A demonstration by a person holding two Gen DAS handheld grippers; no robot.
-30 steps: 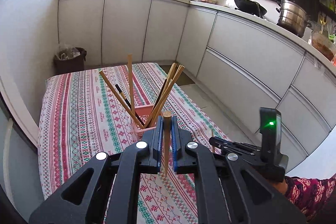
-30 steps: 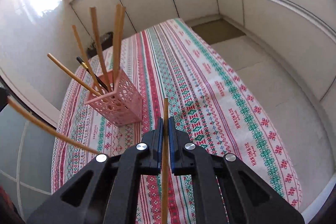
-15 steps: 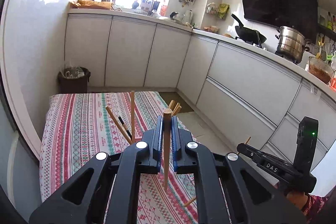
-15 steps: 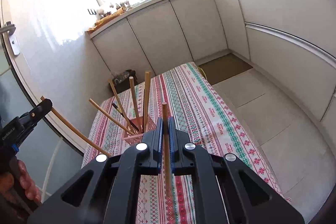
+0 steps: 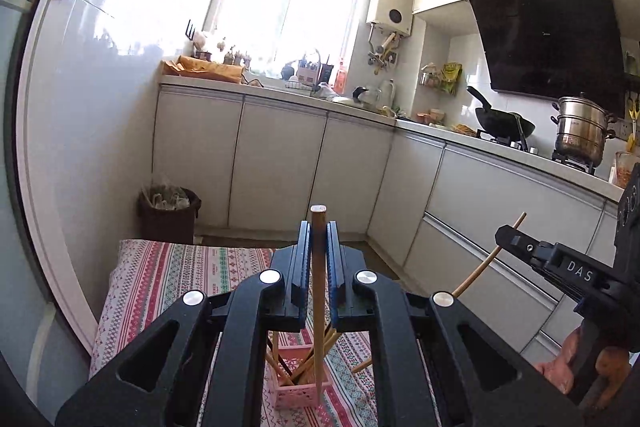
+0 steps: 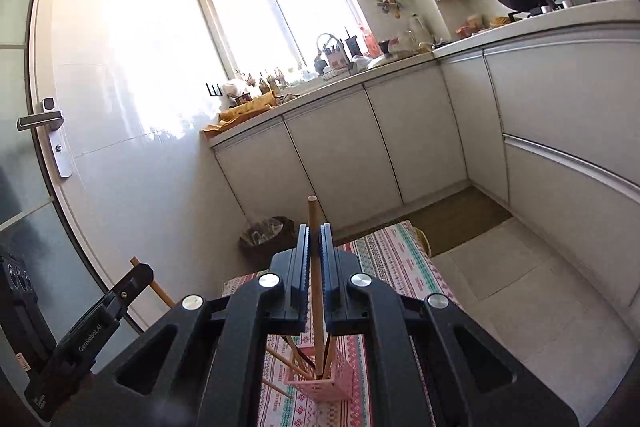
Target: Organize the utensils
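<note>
My left gripper (image 5: pixel 318 239) is shut on a wooden chopstick (image 5: pixel 318 291) held upright; its lower end hangs at the front wall of the pink perforated holder (image 5: pixel 300 393), and whether it is inside or just in front I cannot tell. The holder has several chopsticks in it. My right gripper (image 6: pixel 313 243) is shut on another wooden chopstick (image 6: pixel 315 299), upright, with its lower end inside the same holder (image 6: pixel 326 389). Each gripper shows in the other's view, the right one (image 5: pixel 520 241) and the left one (image 6: pixel 136 277).
The holder stands on a table with a red, green and white patterned cloth (image 5: pixel 180 267). White kitchen cabinets (image 5: pixel 280 163) run behind and to the right. A dark waste bin (image 5: pixel 168 211) sits on the floor past the table's far edge.
Both grippers have risen and tilted up, so the views now look across the kitchen. The holder has dropped to the bottom of both views, below the jaws.
</note>
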